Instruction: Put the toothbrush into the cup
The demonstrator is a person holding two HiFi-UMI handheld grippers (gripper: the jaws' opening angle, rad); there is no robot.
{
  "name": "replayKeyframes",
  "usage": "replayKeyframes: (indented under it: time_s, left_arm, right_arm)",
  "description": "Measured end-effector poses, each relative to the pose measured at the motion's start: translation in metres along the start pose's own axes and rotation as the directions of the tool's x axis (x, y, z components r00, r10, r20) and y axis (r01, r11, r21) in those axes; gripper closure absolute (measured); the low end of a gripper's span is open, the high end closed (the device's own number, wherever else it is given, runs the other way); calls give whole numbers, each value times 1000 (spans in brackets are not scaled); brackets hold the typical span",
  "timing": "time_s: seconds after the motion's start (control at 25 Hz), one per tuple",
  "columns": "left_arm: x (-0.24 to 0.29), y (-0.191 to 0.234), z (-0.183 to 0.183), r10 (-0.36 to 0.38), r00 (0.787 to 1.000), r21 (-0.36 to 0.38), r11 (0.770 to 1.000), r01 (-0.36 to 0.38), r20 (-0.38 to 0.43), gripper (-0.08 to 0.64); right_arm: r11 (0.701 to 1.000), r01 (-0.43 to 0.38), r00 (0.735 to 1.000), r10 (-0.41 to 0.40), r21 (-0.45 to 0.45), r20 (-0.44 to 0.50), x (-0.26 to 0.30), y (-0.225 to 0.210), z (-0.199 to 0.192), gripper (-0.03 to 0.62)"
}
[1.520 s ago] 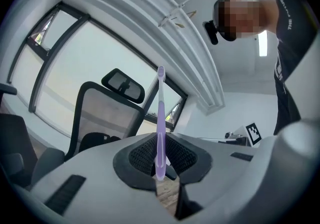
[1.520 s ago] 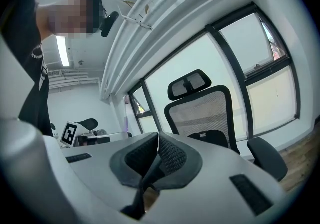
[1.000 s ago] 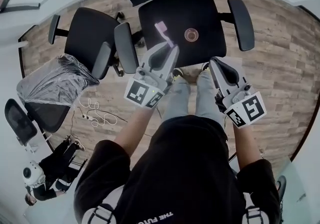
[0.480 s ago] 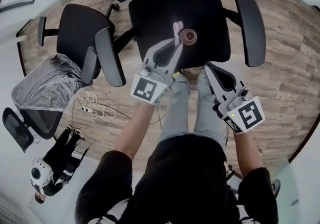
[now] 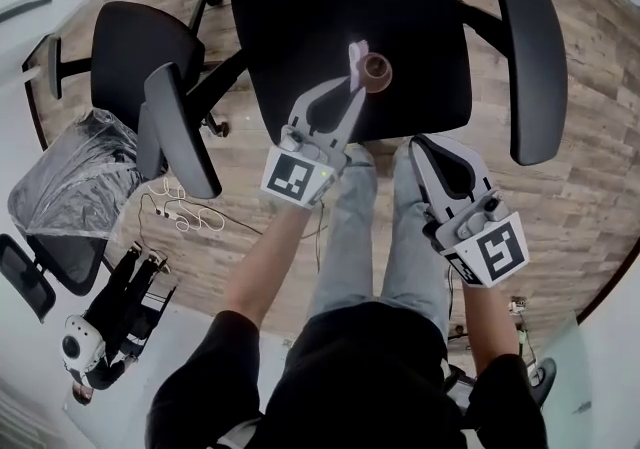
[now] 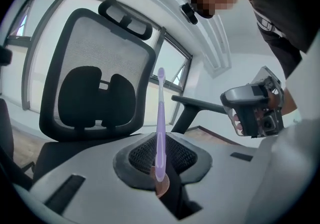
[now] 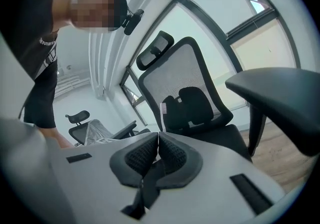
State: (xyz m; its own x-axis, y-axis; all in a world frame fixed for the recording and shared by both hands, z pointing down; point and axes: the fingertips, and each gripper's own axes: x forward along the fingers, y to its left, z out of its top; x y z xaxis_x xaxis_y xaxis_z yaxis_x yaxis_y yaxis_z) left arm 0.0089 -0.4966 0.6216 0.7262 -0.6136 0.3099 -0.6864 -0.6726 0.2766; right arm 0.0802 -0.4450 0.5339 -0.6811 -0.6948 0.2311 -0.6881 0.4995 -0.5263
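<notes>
**Lilac toothbrush held upright next to a small brown cup on an office chair**

Seen from above, a person in a black top stands in front of a black office chair. They hold a grey two-jaw gripper in each hand.

The left gripper reaches out toward 12 o'clock, over the front half of the chair seat. Its claw pinches a slim lilac plastic toothbrush low on the handle. In the left gripper view the toothbrush stands almost upright between the two black mesh pads, with its bristle end at the top.

A small round brown cup sits on the seat, just beside the toothbrush at its 3 o'clock. In the left gripper view the cup's rim shows directly below the bottom tip of the handle. Whether that tip is inside the cup cannot be told.

The right gripper hangs back at the cup's 5 o'clock, above the person's grey trouser legs and the front edge of the seat. Its claw is pressed together with nothing in it.

A second black chair stands at 10 o'clock. A grey plastic-covered object lies at 9 o'clock, with a loose white cable near it on the wood-pattern floor.
</notes>
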Motion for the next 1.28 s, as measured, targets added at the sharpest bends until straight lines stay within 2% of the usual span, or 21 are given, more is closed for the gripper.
replayKeyframes:
  time_s: [0.12,0.36,0.56,0.88,1.28]
  left_arm:
    - [15,8,-16,20,1000,-28,999,-19,15,492]
    - [27,26,-40,70,997,-2,998,-70,15,492]
    - [29,29,-50,69,997,2,998,-69,23,492]
    - [42,28,-76,51,999,53,997,-50,-3,492]
    - [44,35,-105,44,999,80,996,-42,-14,492]
  right_arm:
    - [1000,-6,1000,6,21,-13,1,-7,-17,571]
    - [999,-4,999,6,51,-39,-2,-23,-43,571]
    - [998,-2,999,5,67,-51,-3,-29,-54,571]
    - [993,5,999,1,116,-52,0,-38,-77,571]
    - [992,8,998,0,123,-66,4,-45,-99,571]
